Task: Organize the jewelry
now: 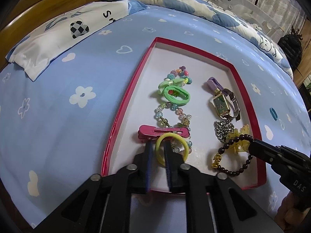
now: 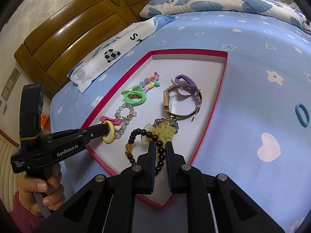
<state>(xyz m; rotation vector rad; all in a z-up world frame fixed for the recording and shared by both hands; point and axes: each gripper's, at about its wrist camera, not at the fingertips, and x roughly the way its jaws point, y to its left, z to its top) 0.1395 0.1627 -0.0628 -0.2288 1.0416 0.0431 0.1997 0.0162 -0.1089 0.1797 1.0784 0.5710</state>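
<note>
A red-rimmed box lid [image 1: 124, 104] [image 2: 213, 104] lies on the bed and holds the jewelry. My left gripper [image 1: 157, 145] [image 2: 106, 127] is shut on a yellow hair tie [image 1: 181, 145] [image 2: 112, 134] just above the box floor, next to a pink hair clip [image 1: 163, 132]. My right gripper [image 2: 161, 145] [image 1: 252, 143] is shut on a dark bead bracelet [image 2: 134, 137] [image 1: 233, 167] beside a yellow claw clip [image 2: 165, 132]. Further in lie a green hair tie [image 1: 176, 95], a clear bead bracelet [image 1: 171, 112], a watch [image 1: 221, 104] and a purple hair tie [image 2: 184, 81].
A blue hair tie [image 2: 302, 114] [image 1: 273, 113] lies on the blue sheet right of the box. A pillow [image 1: 58, 35] and a rolled quilt [image 1: 194, 5] lie at the far side. A wooden headboard [image 2: 77, 29] stands at the left.
</note>
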